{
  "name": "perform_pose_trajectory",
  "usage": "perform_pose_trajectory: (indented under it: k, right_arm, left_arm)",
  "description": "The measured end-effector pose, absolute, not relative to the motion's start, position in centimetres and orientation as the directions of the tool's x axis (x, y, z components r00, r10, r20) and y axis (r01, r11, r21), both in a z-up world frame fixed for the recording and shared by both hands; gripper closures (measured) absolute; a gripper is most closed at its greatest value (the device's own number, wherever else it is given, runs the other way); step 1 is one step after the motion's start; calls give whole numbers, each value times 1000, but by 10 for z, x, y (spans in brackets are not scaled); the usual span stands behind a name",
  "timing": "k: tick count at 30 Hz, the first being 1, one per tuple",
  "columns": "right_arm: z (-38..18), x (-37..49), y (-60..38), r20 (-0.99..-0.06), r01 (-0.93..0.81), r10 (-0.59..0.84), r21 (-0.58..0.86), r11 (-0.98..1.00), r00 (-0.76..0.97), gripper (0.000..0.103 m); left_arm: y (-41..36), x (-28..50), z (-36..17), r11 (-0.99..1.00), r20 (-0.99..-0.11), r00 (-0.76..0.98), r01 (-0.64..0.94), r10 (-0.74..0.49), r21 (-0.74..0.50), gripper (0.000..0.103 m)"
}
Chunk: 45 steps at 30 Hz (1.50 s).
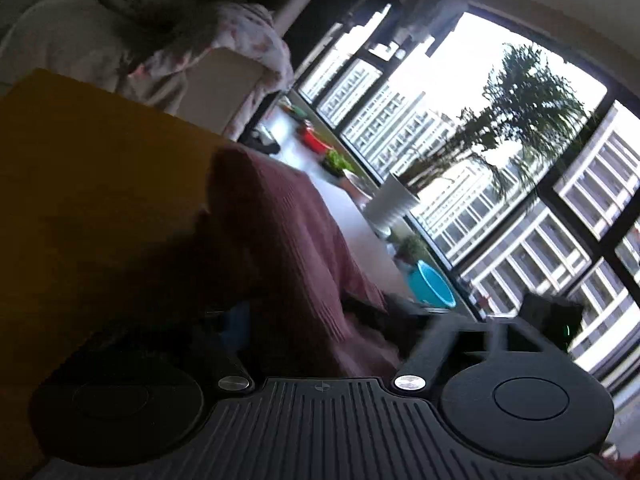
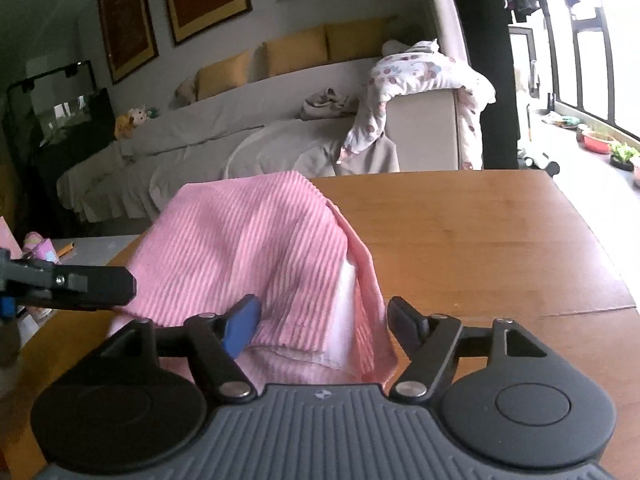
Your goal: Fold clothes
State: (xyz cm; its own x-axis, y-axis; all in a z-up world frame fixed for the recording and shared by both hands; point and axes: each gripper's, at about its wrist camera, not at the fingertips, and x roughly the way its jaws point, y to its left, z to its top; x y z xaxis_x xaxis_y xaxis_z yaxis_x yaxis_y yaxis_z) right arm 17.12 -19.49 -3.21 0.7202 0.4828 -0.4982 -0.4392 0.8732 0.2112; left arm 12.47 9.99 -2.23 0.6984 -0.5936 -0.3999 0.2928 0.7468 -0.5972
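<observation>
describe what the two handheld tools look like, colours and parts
Right tool: grey ribbed body, two round black discs, black linkage arms with silver pivot screws, one blue finger pad, one black. Left tool: same ribbed body, discs and silver screws; its fingers are in shadow.

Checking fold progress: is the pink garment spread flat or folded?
Folded over, not flat: the pink ribbed garment lies doubled in a raised hump on the wooden table, white inner layer showing at its edge.
</observation>
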Motion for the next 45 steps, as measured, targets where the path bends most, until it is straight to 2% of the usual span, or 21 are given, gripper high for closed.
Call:
perform_pose_trajectory:
  k: [1,3,5,10,12,13,14,17,19,24,25,27,28,31,34,36,40,43,45]
  right_arm:
    - [-32,170,-195,-496,-434,479,213,876,724,29]
    - [-32,169,-196,-491,-423,472,216,880,732,25]
    - [-32,168,-198,-490,-411,466,224,884,737,24]
    - [-32,165,-202,-484,-397,465,242,885,742,23]
    - [-31,163,-202,-470,-401,464,234,886,751,22]
    - [-30,161,-203,-463,-403,464,231,886,756,22]
    - [-30,160,-203,-455,-405,464,227,886,760,22]
    - [-28,156,-203,-434,-410,463,215,887,773,22]
    - [-27,153,-203,-419,-413,462,207,887,782,22]
    - [-25,146,-206,-379,-418,461,194,887,802,20]
    - [-25,145,-217,-345,-399,466,250,882,814,19]
    - [-29,145,-240,-292,-351,464,365,862,836,12]
    - [-31,147,-247,-289,-333,463,403,853,838,11]
    - [-34,155,-253,-306,-301,462,449,841,833,11]
    - [-32,152,-243,-311,-336,470,397,854,826,9]
    - [-32,153,-244,-310,-333,466,396,856,829,5]
    - [-32,153,-246,-308,-327,459,395,858,833,2]
    - [-32,153,-247,-306,-322,454,394,861,837,0]
    - [-32,153,-248,-305,-319,450,394,862,839,0]
  left_arm:
    - [96,122,-20,734,-372,698,327,-612,-595,62]
    - [89,121,-15,692,-319,676,395,-664,-604,63]
    - [83,124,-14,662,-307,644,427,-701,-615,63]
    - [87,129,-36,745,-417,682,290,-601,-600,66]
    - [97,125,-38,732,-407,701,244,-586,-636,55]
    - [101,121,-36,732,-399,716,227,-572,-643,38]
    - [105,117,-34,731,-391,732,211,-558,-649,28]
    - [104,114,-28,743,-389,759,181,-522,-644,13]
    - [97,119,-27,763,-410,759,172,-506,-623,8]
    - [85,133,-41,809,-495,730,133,-471,-573,8]
    - [83,135,-46,817,-514,723,122,-462,-563,12]
    - [82,130,-44,834,-506,739,136,-446,-535,35]
    - [80,127,-41,844,-498,749,150,-437,-515,51]
    - [66,112,-16,882,-433,799,242,-418,-404,65]
    - [63,109,-6,831,-375,778,320,-505,-456,68]
    - [68,118,-16,807,-396,754,291,-524,-513,71]
    - [74,119,-48,824,-485,723,205,-491,-529,71]
    - [77,111,-46,815,-464,731,217,-500,-537,71]
    - [75,108,-32,821,-439,745,250,-502,-514,68]
